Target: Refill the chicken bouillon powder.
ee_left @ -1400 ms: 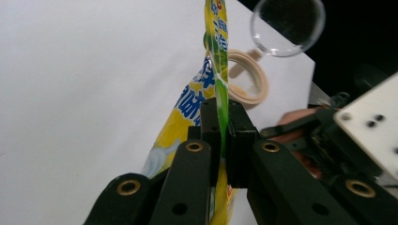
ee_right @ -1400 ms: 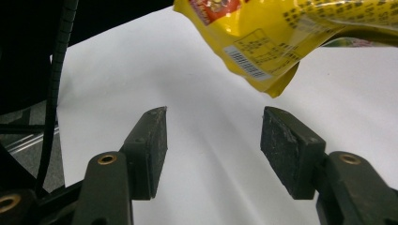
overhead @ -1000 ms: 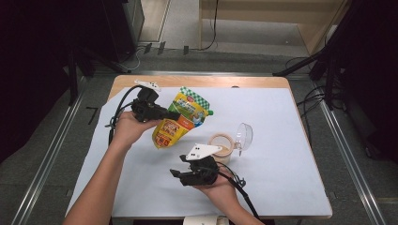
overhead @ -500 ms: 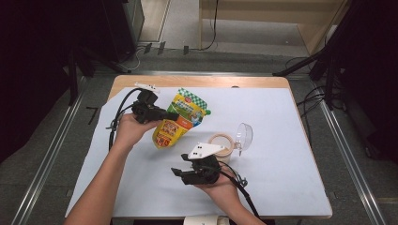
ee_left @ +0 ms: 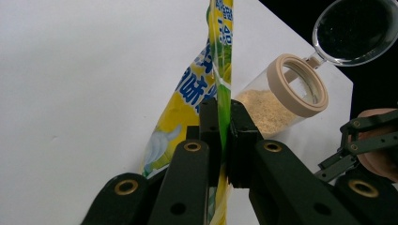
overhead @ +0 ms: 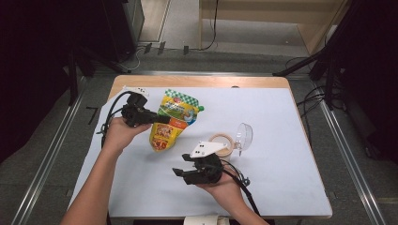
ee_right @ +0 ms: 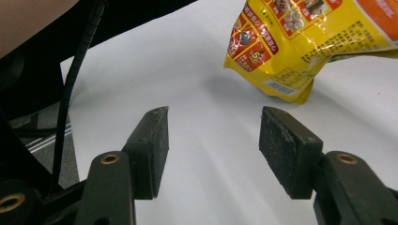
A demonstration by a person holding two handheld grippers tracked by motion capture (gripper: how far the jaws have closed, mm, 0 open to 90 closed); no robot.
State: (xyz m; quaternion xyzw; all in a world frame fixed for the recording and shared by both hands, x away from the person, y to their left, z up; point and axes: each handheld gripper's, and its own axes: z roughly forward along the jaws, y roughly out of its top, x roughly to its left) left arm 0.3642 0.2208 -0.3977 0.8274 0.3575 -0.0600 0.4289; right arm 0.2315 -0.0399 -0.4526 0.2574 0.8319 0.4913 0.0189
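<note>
Since the earlier frame the left tool [overhead: 159, 119] had shifted a little with the yellow pouch [overhead: 171, 123], and the pouch now lay slightly lower and more toward the middle of the bench [overhead: 281, 140]; the right tool [overhead: 180, 169] had barely moved. In the left gripper view the left tool [ee_left: 224, 123] was clamped tight on the thin edge of the pouch [ee_left: 187, 98], which rose edge-on between the black pads, its lower part hanging toward the white bench sheet. Beyond it lay a clear jar [ee_left: 277, 101] on its side, holding pale crumbs, with a beige ring at its mouth and its clear lid [ee_left: 354, 29] swung open. From above, the jar [overhead: 223, 143] sat just right of the pouch and just beyond the right tool. In the right gripper view the right tool [ee_right: 213, 136] stood apart with nothing between the pads, over bare bench, the pouch's bottom corner [ee_right: 291, 61] near but untouched.
</note>
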